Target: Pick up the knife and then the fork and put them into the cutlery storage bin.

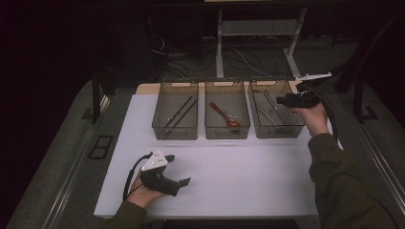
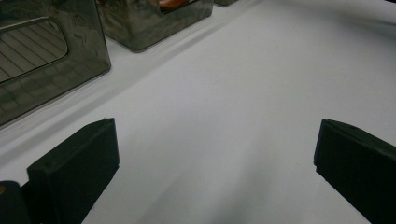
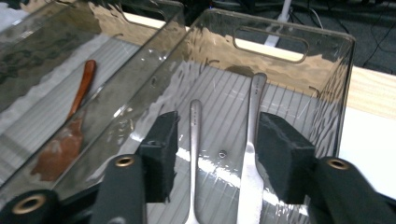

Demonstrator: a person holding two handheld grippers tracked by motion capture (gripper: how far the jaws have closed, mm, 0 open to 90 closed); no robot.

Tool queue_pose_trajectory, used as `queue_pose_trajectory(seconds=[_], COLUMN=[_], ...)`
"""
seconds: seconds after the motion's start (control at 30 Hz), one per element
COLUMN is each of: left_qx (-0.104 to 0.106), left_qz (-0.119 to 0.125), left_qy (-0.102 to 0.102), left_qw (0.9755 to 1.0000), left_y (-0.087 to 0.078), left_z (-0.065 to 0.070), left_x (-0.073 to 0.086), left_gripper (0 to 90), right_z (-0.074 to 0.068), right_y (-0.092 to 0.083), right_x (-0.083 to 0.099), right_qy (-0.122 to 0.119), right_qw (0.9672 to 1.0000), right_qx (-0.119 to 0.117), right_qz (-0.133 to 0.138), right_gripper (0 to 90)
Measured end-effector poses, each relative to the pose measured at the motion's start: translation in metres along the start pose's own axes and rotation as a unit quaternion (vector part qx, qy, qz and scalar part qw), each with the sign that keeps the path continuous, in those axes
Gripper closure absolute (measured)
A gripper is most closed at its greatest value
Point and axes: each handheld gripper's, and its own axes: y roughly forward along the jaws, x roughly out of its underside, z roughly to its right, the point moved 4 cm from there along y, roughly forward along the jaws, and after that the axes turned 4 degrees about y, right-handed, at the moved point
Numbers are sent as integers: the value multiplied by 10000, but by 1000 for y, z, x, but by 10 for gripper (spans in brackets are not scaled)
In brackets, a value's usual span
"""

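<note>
Three smoky clear bins stand in a row at the back of the white table. The right bin [image 1: 300,129] [image 3: 336,70] holds two metal utensils [image 1: 268,109], a slim one [image 3: 194,135] and a broader one [image 3: 252,140], both flat on its ribbed floor. My right gripper [image 1: 282,101] [image 3: 217,135] hovers over this bin, open, its pads apart and above the utensils. The middle bin [image 1: 227,134] holds a red-brown spoon [image 1: 224,115] [image 3: 65,140]. The left bin [image 1: 175,134] [image 2: 46,60] holds dark chopsticks [image 1: 180,113]. My left gripper [image 1: 179,169] [image 2: 217,149] rests near the table's front, open and holding nothing.
A white mat [image 1: 239,171] covers the table, with a wooden edge [image 3: 373,88] showing behind the bins. Cables and metal desk legs [image 1: 219,43] lie on the dark floor beyond. A sleeve [image 1: 344,186] reaches in from the lower right.
</note>
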Motion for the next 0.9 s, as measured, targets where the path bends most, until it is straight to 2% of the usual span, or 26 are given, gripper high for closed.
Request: queue_pose_trajectory(seconds=[0.2,0.3,0.6,0.9], left_qx=[-5,0,0,-19], left_qz=[-3,-16,5,-38], left_qy=[-3,7,-26,3], left_qw=[10000,10000,10000,10000], left_y=[1,1,1,2], left_z=[0,0,-1,-1], left_x=[0,0,0,-1], left_gripper=[0,0,0,0], right_z=[-7,-10,-21,-38], right_y=[-13,-20,-45,-52], right_x=[0,3,20,45], right_qy=[-41,-111,-181,-384], right_qw=[9995,9995,9972,9953], right_qx=[-305,-177,-446,-709], right_qz=[77,228,580,530], right_gripper=[416,361,284,258])
